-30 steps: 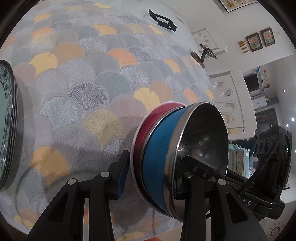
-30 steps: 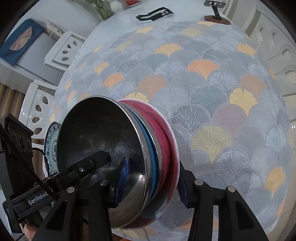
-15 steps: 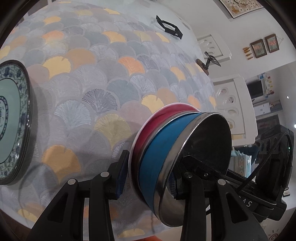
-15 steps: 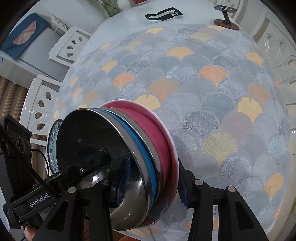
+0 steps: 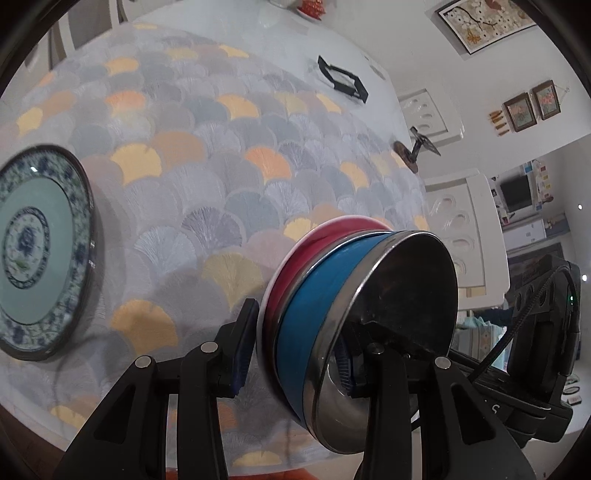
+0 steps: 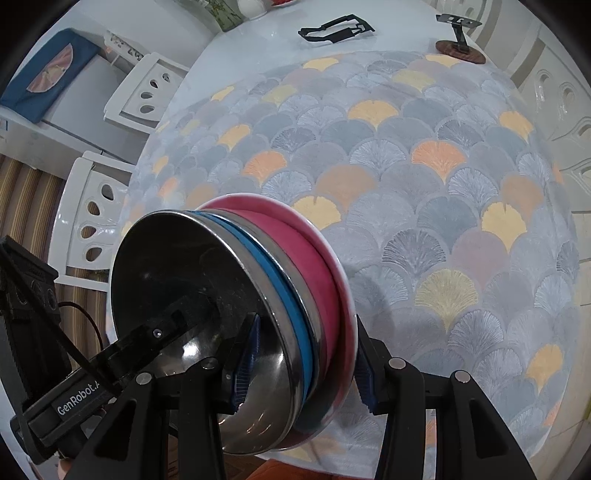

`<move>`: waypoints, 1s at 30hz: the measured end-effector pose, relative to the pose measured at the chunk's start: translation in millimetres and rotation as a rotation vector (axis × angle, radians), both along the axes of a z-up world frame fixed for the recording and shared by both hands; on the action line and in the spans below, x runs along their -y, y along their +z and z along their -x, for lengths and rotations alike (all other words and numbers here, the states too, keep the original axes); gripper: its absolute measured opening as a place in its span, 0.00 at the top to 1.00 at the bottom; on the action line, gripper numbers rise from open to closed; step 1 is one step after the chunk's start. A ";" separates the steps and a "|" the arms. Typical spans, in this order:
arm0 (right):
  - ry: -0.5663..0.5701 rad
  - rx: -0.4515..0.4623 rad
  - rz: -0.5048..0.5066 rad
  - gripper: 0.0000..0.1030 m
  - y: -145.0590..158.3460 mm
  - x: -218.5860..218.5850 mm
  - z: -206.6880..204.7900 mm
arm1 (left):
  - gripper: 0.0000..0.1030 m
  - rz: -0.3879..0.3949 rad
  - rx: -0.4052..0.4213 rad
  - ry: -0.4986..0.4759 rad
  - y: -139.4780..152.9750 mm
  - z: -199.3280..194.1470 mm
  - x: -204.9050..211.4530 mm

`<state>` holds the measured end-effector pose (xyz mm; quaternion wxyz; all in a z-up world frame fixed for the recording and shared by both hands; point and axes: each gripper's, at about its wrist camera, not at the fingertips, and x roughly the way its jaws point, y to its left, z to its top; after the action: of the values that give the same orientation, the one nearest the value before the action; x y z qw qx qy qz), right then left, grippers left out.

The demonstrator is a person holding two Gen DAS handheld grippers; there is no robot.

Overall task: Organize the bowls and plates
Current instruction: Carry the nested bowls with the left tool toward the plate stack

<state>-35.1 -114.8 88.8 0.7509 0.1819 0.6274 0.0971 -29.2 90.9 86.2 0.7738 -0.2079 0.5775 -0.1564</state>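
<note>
Both grippers grasp one nested stack of bowls (image 5: 332, 332), held on edge above the near part of the worktop (image 5: 240, 192). The left gripper (image 5: 295, 354) has one finger inside the steel bowl (image 5: 399, 295) and the other against the red bowl (image 5: 306, 258); the right gripper (image 6: 303, 365) clamps the same stack from the opposite side, with the blue bowl (image 6: 291, 306) sandwiched between. All fingers are clenched on the stack.

Judgement: the step in hand is carrying the stack toward a set-down. It should be levelled before lowering, both grips kept equal so the nested bowls do not slip apart, and fingers released only once the base sits flat. The patterned plate (image 5: 37, 251) lies well apart to the left and should be given room.

The worktop carries a fan-patterned cloth (image 6: 424, 184). At its far side rest a black frame (image 6: 336, 31) and a small stand (image 6: 460, 44). White chairs (image 6: 96, 214) stand around; framed pictures (image 5: 528, 105) hang on the wall.
</note>
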 end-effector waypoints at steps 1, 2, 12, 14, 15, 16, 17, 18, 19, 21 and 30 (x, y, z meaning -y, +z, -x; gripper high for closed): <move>0.001 -0.001 -0.007 0.55 3.4 -1.8 -1.4 | 0.67 -0.006 0.007 0.006 4.0 0.0 -1.1; 0.004 0.001 -0.011 0.55 6.2 -3.6 -2.4 | 0.67 -0.010 0.013 0.011 7.7 0.4 -2.6; 0.088 0.069 -0.027 0.55 43.7 -62.8 -18.7 | 0.67 -0.067 0.109 0.102 48.9 7.7 -59.3; 0.107 0.082 -0.034 0.55 49.6 -83.5 -21.1 | 0.67 -0.070 0.124 0.117 54.9 8.7 -77.0; 0.113 0.086 -0.038 0.55 51.5 -93.1 -21.4 | 0.67 -0.074 0.132 0.126 58.0 9.1 -89.5; 0.119 0.090 -0.045 0.55 53.2 -106.7 -22.3 | 0.67 -0.076 0.136 0.131 59.6 9.4 -97.5; 0.121 0.090 -0.049 0.55 53.6 -114.4 -22.5 | 0.67 -0.081 0.140 0.135 61.4 9.1 -109.0; 0.121 0.088 -0.054 0.55 53.6 -125.2 -23.5 | 0.67 -0.085 0.142 0.138 62.4 8.5 -120.6; 0.121 0.084 -0.060 0.55 53.1 -139.1 -24.4 | 0.67 -0.089 0.141 0.139 62.8 7.6 -132.6; 0.122 0.076 -0.067 0.55 51.2 -157.9 -25.3 | 0.67 -0.091 0.135 0.144 63.2 7.1 -150.4; 0.132 0.016 -0.067 0.55 27.3 -240.5 -32.3 | 0.67 -0.108 0.084 0.131 41.8 0.5 -225.4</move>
<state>-2.8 125.7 116.1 0.7414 0.1643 0.6284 0.1686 -29.8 316.2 128.0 0.8160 -0.1965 0.5373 -0.0829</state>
